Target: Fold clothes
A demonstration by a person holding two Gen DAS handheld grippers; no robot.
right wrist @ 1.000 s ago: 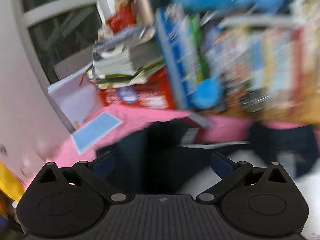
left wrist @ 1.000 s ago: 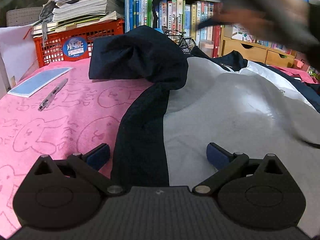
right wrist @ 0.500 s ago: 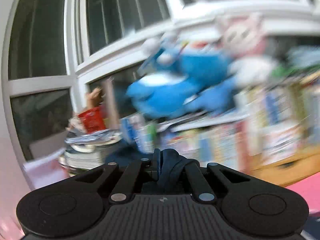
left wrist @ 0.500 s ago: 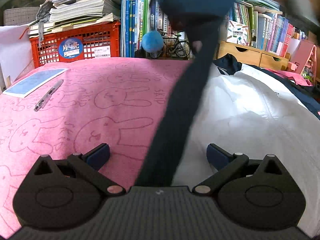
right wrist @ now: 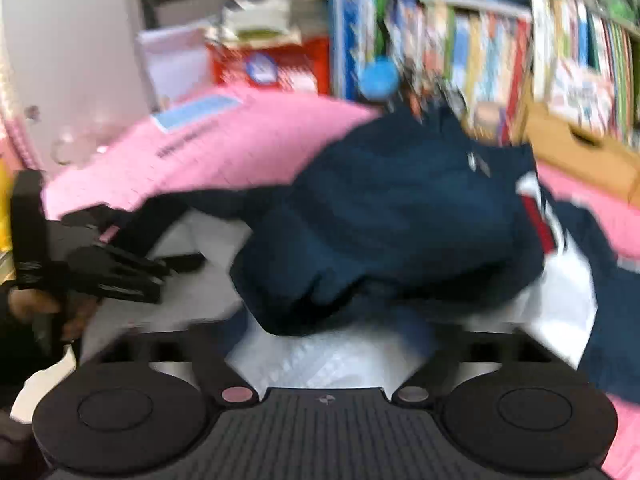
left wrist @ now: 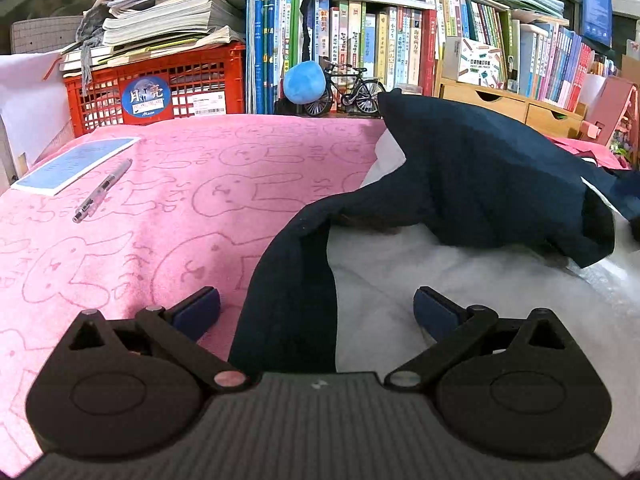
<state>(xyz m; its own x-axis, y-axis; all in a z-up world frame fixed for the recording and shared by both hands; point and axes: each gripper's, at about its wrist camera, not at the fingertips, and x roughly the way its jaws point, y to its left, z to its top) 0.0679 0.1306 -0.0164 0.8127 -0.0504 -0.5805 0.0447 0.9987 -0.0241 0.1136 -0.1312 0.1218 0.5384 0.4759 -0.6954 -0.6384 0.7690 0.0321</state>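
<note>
A blue booklet (left wrist: pixel 76 164) and a pen (left wrist: pixel 102 191) lie at the left on the pink bunny-print cloth (left wrist: pixel 180 208) covering the desk. The left tool (left wrist: pixel 316 312) stands wide open, empty, straddling the jacket's navy side band. The navy-and-white jacket (left wrist: pixel 480 280) fills the right, its navy sleeve (right wrist: pixel 392 232) folded across the white body. The right tool (right wrist: pixel 320 344), blurred, has just sprung wide open, holding nothing

Motion blur and cut-off cloth

The right wrist view is smeared: book spines (right wrist: pixel 500 56) beyond the fingers (right wrist: pixel 444 364) are unreadable. The dark sleeve (left wrist: pixel 288 312) between the left fingers (left wrist: pixel 196 308) vanishes under the housing; the jacket (left wrist: pixel 500 300) runs off-frame right.
</note>
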